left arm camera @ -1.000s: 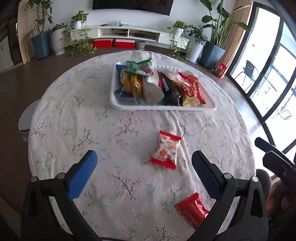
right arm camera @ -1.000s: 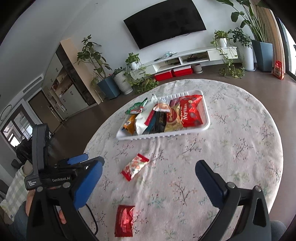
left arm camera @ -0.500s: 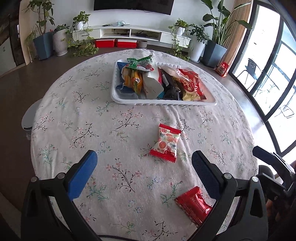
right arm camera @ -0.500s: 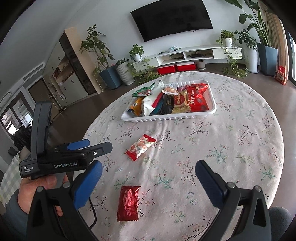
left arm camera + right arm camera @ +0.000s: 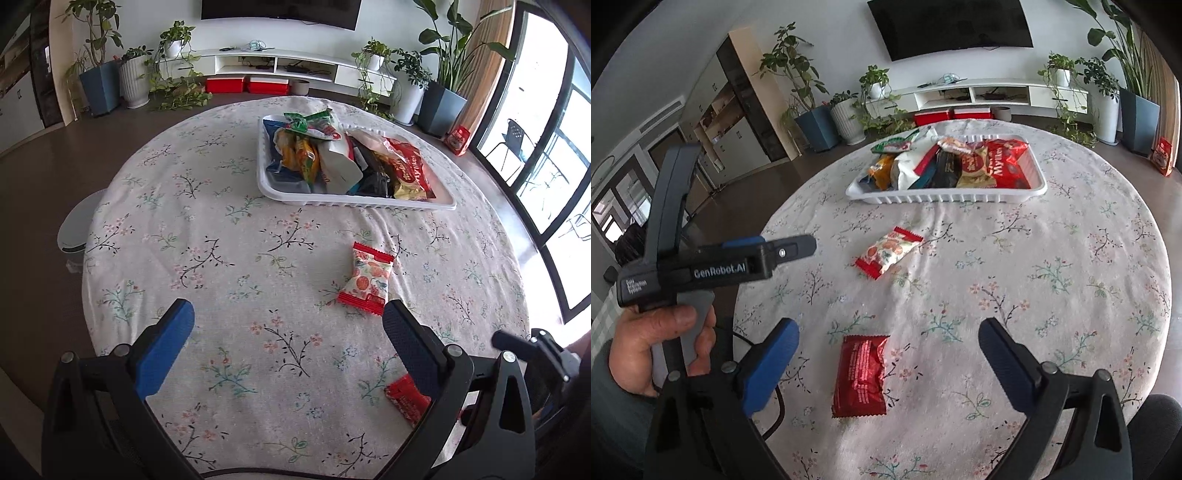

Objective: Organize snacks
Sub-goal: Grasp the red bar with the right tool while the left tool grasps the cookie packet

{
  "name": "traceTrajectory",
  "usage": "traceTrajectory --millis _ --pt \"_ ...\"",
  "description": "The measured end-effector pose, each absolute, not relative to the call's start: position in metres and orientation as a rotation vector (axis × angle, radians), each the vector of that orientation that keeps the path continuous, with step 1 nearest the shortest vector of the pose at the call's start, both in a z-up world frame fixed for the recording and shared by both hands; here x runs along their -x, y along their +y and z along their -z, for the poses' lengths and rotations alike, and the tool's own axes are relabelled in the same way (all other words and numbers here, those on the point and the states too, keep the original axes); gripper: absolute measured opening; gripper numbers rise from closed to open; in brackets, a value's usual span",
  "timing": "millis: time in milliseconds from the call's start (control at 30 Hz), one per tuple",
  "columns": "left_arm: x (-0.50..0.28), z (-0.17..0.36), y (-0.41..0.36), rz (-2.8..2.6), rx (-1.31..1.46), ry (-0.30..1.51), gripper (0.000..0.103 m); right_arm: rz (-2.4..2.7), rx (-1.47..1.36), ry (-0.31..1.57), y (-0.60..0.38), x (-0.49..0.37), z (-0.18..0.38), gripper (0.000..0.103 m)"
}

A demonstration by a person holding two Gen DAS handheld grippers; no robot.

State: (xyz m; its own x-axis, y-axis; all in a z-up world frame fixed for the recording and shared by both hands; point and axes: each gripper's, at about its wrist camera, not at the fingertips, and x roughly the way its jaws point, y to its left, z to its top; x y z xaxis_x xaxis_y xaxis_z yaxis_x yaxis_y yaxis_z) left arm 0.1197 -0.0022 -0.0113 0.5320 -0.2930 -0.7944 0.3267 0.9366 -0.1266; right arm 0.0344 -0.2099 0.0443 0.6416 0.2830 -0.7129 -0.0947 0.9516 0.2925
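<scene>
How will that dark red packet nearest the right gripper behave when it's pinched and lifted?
The red packet lies flat with a shiny, creased foil skin, so it will probably crinkle and may slip between the pads. It looks thin, so likely light. Flat on the soft tablecloth, its edge may be hard to catch.

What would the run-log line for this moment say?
stage: approach | right gripper: open, closing slightly, over red packet | left gripper: open, empty | tray: filled
</scene>
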Motion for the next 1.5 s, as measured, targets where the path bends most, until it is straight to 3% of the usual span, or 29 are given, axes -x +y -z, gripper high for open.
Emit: traceTrajectory --millis 200,333,500,567,700,1000,1500 --pt "-0.120 0.009 0.004 0.383 -0.033 0.929 0.096 -0.227 -0.153 0.922 -0.189 -0.041 -0.029 0.085" --pt "-0.120 0.011 0.003 0.383 -0.048 0.937 0.077 -0.229 -0.093 0.957 -0.178 -0.043 -0.022 0.075" --pt "-0.122 0.015 0.001 0.392 -0.055 0.953 0.074 -0.233 -0.027 1.009 -0.165 -0.045 -0.009 0.064" --pt "-0.123 0.017 0.000 0.399 -0.060 0.957 0.067 -0.230 0.004 1.010 -0.162 -0.044 -0.007 0.061" --pt "-0.124 0.019 -0.005 0.420 -0.073 0.973 0.053 -0.239 0.002 1.012 -0.164 -0.044 -0.009 0.042" --pt "-0.129 0.018 -0.036 0.491 -0.153 0.988 0.052 -0.244 -0.060 1.013 -0.181 -0.042 -0.012 0.033" --pt "-0.172 0.050 -0.116 0.533 -0.438 1.084 0.052 -0.179 -0.140 1.008 -0.216 -0.043 -0.010 0.032"
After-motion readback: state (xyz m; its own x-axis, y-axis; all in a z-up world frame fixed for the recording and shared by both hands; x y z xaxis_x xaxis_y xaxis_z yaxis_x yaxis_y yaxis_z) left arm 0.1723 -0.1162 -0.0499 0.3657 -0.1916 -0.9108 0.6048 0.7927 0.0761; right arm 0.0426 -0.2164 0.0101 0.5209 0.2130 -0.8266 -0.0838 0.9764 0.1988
